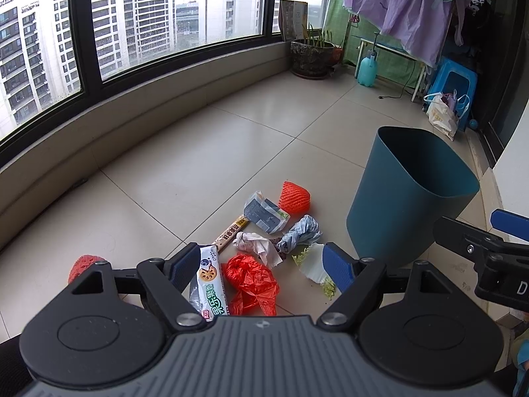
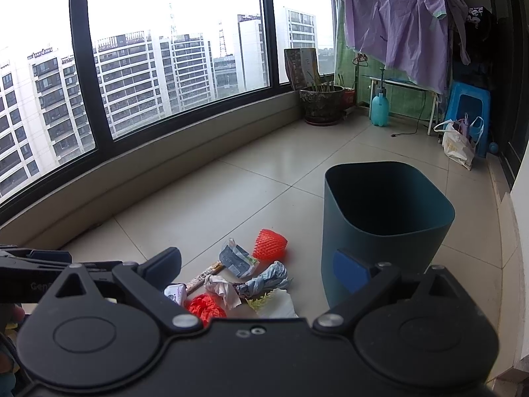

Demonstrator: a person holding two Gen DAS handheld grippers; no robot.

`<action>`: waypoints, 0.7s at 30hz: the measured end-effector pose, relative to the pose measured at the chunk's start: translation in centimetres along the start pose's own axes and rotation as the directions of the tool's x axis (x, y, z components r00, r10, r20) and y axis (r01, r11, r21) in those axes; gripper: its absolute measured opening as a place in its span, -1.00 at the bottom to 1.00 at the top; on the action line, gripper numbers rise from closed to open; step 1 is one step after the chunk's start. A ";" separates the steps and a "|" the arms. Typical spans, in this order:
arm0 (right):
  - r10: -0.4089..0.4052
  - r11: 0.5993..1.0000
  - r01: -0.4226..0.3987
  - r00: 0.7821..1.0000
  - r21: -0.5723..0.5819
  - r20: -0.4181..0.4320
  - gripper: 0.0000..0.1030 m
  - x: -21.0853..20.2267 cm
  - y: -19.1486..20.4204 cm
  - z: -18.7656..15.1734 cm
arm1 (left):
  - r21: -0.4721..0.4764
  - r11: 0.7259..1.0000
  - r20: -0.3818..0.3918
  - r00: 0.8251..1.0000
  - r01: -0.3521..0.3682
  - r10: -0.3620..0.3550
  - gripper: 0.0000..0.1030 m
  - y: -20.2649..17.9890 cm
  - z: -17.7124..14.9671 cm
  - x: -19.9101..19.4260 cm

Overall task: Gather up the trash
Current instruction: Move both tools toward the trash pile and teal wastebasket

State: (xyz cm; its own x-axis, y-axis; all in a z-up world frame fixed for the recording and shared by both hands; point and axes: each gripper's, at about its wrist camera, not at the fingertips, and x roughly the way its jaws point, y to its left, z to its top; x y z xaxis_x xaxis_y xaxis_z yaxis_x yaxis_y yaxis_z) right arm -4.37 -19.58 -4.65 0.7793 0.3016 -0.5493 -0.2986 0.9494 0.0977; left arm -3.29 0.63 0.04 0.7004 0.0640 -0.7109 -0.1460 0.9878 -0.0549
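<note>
Okay, left wrist view first: my left gripper (image 1: 261, 266) has its jaws spread wide, nothing clamped, hovering over the trash pile on the tiled floor (image 1: 205, 152). White biscuit wrapper (image 1: 209, 281) lies right against my left finger pad, red plastic bag (image 1: 251, 281) just beside it, between the fingers. Past those: crumpled white tissue (image 1: 261, 246), crumpled blue-grey paper (image 1: 299, 233), brown snack stick wrapper (image 1: 231, 230), dark-blue snack packet (image 1: 264, 211), orange foam fruit net (image 1: 294, 197). Cabbage scrap (image 1: 314, 261) sits near my right finger pad. A second orange net (image 1: 82, 264) peeks out at far left. Teal trash bin (image 1: 406, 195) stands upright just right of the pile; my right gripper (image 1: 496, 241) shows at the right edge. Right wrist view: right gripper (image 2: 261, 271) jaws also wide apart, empty, above the same pile, with fruit net (image 2: 269, 244), snack packet (image 2: 236, 259), tissue (image 2: 223, 292), red bag (image 2: 205, 307), cabbage (image 2: 274, 301). Bin (image 2: 383, 231) is upright, just behind my right finger pad. Plant pot (image 2: 322, 104) stands by the window.
</note>
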 end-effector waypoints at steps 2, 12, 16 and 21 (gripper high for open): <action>0.003 1.000 -0.003 1.000 0.001 -0.002 0.90 0.0 0.0 0.0 | 0.001 1.000 0.000 1.000 -0.001 0.001 0.57 0.0 0.0 0.0; 0.003 1.000 -0.003 1.000 -0.006 0.003 0.90 0.0 -0.1 0.0 | 0.000 1.000 0.002 1.000 0.004 -0.004 0.57 0.0 0.1 -0.1; 0.003 1.000 -0.003 1.000 -0.013 0.002 0.90 0.0 0.0 -0.1 | -0.002 1.000 0.002 1.000 0.007 -0.007 0.57 0.0 0.2 -0.1; -0.001 1.000 0.001 1.000 -0.012 -0.005 0.90 0.1 0.0 0.0 | -0.003 1.000 0.002 1.000 0.010 -0.010 0.57 -0.1 0.4 -0.1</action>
State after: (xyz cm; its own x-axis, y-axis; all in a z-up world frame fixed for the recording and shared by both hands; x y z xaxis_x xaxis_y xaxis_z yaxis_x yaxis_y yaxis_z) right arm -4.30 -19.51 -4.70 0.7766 0.3003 -0.5539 -0.3043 0.9485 0.0877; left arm -3.12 0.60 0.40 0.7029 0.0546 -0.7092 -0.1411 0.9879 -0.0639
